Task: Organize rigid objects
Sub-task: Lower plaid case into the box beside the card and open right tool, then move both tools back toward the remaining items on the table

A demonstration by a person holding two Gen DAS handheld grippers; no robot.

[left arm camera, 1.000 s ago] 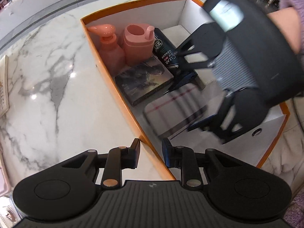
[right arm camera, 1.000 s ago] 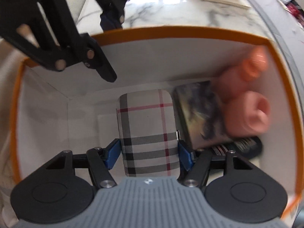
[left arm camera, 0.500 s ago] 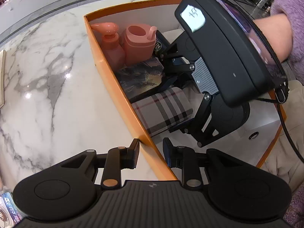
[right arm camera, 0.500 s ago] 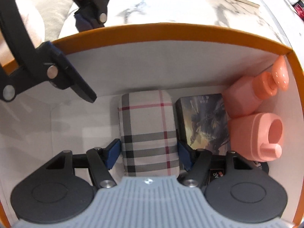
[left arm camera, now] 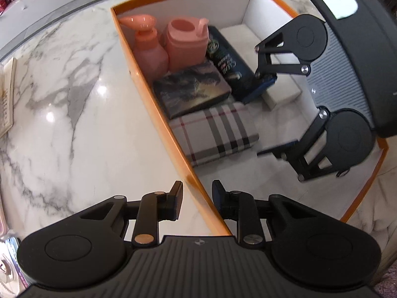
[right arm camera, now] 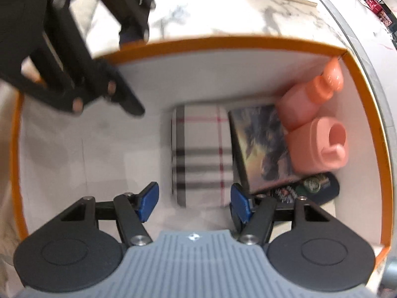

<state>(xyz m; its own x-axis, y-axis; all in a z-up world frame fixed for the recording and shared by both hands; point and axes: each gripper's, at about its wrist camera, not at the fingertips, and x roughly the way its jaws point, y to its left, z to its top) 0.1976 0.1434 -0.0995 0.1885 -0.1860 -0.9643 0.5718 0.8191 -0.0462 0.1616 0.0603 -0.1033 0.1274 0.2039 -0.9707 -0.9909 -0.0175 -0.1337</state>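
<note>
- Left wrist view: my left gripper (left arm camera: 196,196) pinches the orange box's wall (left arm camera: 158,114). The plaid case (left arm camera: 213,134) lies flat inside beside the picture box (left arm camera: 191,89), so it looks stowed.
- Right wrist view: my right gripper (right arm camera: 193,201) stands open, empty, clear of the case; nothing more to pack shows.

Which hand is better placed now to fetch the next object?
Probably right: the right tool is open and empty above the plaid case, while the left tool clamps the orange box wall.

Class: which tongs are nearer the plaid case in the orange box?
Right. The right tongs hang just off the plaid case, apart from it; the left tongs straddle the box wall.
</note>
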